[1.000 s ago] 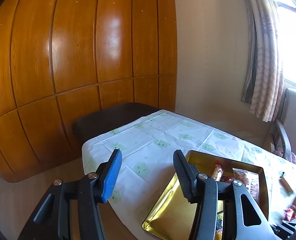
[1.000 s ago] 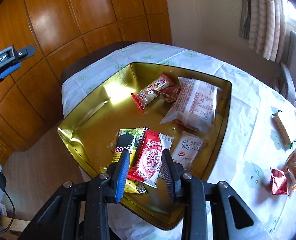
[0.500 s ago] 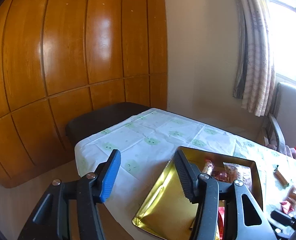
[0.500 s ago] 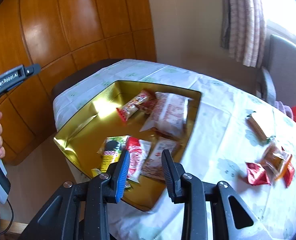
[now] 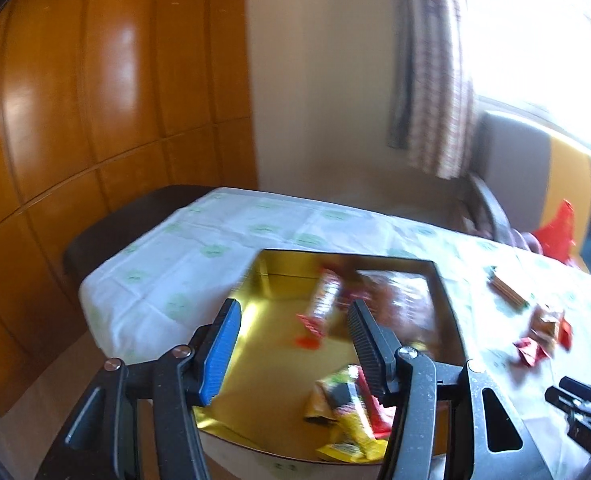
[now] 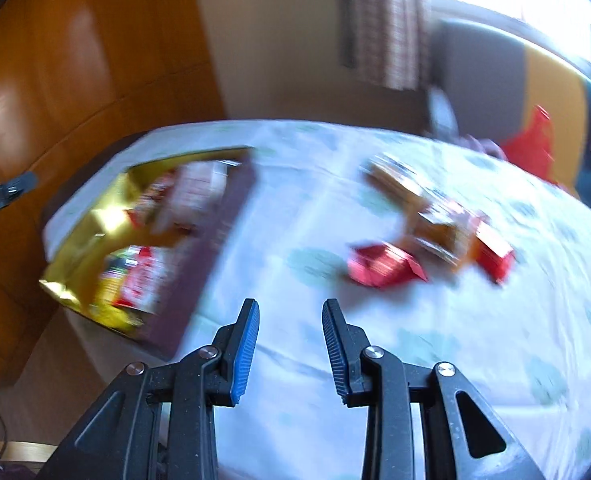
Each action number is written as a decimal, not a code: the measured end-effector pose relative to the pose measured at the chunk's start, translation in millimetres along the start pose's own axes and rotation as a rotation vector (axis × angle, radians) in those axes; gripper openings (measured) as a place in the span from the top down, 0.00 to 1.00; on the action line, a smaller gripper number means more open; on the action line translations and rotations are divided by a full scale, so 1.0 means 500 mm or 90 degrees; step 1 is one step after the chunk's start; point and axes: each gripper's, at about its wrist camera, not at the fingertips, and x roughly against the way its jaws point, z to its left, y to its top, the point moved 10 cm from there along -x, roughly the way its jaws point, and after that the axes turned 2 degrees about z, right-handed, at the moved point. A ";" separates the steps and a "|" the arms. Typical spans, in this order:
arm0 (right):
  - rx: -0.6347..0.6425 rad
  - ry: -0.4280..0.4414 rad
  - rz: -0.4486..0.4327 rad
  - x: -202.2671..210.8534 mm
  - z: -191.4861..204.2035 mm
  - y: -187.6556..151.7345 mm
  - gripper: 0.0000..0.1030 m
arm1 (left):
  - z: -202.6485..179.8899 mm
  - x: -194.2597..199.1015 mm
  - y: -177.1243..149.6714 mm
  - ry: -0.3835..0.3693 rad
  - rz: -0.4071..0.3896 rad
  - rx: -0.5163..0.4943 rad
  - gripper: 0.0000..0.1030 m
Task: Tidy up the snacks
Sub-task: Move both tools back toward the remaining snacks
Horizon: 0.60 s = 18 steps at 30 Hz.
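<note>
Gold tray (image 5: 263,364) holds several snack packets (image 5: 347,408); more packets (image 6: 383,268) lie at three o'clock; both tongs, left (image 5: 293,322) and right (image 6: 291,322), gape empty.

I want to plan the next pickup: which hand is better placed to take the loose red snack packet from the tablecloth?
Probably the right gripper: its empty fingers face the red snack packet. The left gripper hangs over the gold tray.

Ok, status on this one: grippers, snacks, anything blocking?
Left gripper open, empty, over gold tray. Right gripper jaws apart, empty, above tablecloth. Loose snacks on the cloth, outside tray. Nothing in the way.
</note>
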 end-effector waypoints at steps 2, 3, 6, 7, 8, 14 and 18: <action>-0.031 -0.030 0.008 0.003 -0.057 -0.024 0.68 | -0.034 0.001 -0.003 -0.021 0.003 -0.020 0.45; -0.045 -0.045 0.013 0.005 -0.083 -0.036 0.68 | -0.052 0.002 -0.003 -0.033 0.004 -0.031 0.45; -0.088 -0.083 0.026 0.014 -0.157 -0.074 0.68 | -0.111 0.002 -0.005 -0.073 0.011 -0.070 0.45; -0.100 -0.095 0.030 0.017 -0.180 -0.087 0.68 | -0.128 0.003 -0.006 -0.086 0.014 -0.082 0.45; -0.110 -0.107 0.035 0.019 -0.200 -0.099 0.68 | -0.153 0.003 -0.009 -0.103 0.021 -0.099 0.45; -0.150 -0.121 0.059 0.013 -0.252 -0.151 0.68 | -0.325 -0.006 -0.041 -0.216 0.065 -0.234 0.40; -0.157 -0.113 0.056 0.007 -0.252 -0.157 0.68 | -0.451 -0.024 -0.085 -0.304 0.118 -0.325 0.32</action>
